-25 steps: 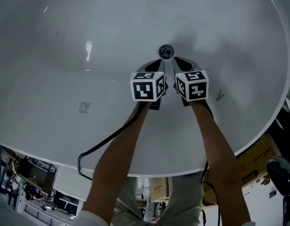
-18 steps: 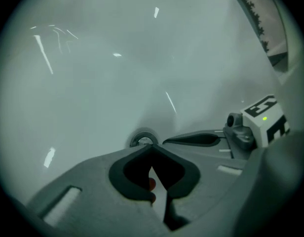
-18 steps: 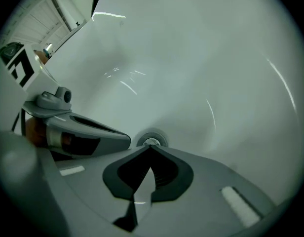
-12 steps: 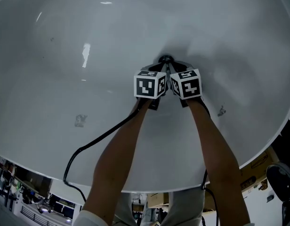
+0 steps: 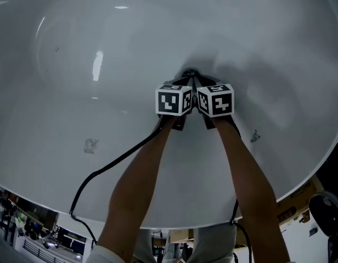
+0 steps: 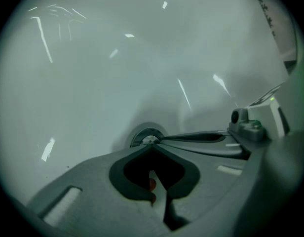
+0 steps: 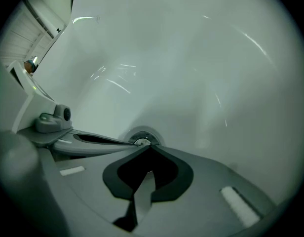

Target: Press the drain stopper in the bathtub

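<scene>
The round metal drain stopper (image 6: 146,137) (image 7: 141,138) sits in the floor of the white bathtub (image 5: 103,119). In the head view it is almost wholly hidden behind the two grippers. My left gripper (image 5: 186,80) (image 6: 151,143) is shut, its tip touching the stopper's near edge. My right gripper (image 5: 194,80) (image 7: 146,145) is also shut, its tip on the same stopper from the other side. Both tips meet over the drain. The marker cubes sit side by side, nearly touching.
The tub's curved walls rise all around, with its rim (image 5: 300,179) at the lower right. A black cable (image 5: 103,169) trails from the left gripper over the near rim. Cardboard boxes (image 5: 292,199) and clutter lie on the floor beyond the rim.
Both grippers have moved forward and together: a second ago the stopper lay bare just beyond their tips, now the tips cover it and the cubes sit closer.
</scene>
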`<action>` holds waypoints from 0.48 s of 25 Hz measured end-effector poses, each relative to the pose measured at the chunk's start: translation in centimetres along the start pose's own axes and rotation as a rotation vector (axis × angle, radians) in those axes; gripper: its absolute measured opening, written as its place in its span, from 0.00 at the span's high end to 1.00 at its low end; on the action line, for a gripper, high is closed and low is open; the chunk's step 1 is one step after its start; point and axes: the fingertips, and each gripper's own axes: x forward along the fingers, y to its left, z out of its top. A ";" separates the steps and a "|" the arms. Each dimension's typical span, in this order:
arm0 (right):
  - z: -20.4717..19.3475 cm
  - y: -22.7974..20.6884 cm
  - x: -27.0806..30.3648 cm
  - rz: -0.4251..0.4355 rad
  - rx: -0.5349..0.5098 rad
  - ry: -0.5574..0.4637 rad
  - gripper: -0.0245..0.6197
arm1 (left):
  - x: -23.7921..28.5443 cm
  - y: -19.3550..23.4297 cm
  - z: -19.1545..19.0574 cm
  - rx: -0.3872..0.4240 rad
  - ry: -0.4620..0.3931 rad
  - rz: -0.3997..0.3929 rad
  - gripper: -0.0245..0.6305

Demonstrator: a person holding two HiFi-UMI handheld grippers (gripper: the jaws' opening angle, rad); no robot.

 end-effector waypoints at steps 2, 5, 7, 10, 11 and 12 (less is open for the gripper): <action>0.1 -0.1 -0.1 0.004 -0.006 -0.003 0.96 | 0.0 -0.1 0.1 -0.001 -0.005 0.009 0.96; 0.2 0.1 0.0 0.003 -0.015 -0.004 0.96 | -0.1 0.0 0.1 -0.016 -0.014 0.022 0.96; 0.2 0.1 0.1 0.006 -0.020 -0.004 0.96 | 0.0 0.2 0.1 -0.023 -0.018 0.026 0.96; 0.4 -0.1 0.2 0.008 -0.013 -0.005 0.95 | 0.1 0.2 0.1 -0.051 -0.022 0.024 0.97; 0.4 -0.2 0.1 0.002 -0.009 -0.006 0.95 | 0.1 0.1 0.2 -0.058 -0.021 0.024 0.97; 0.4 -0.4 -0.2 -0.009 -0.003 -0.006 0.95 | 0.1 0.1 0.1 -0.056 -0.013 0.026 0.97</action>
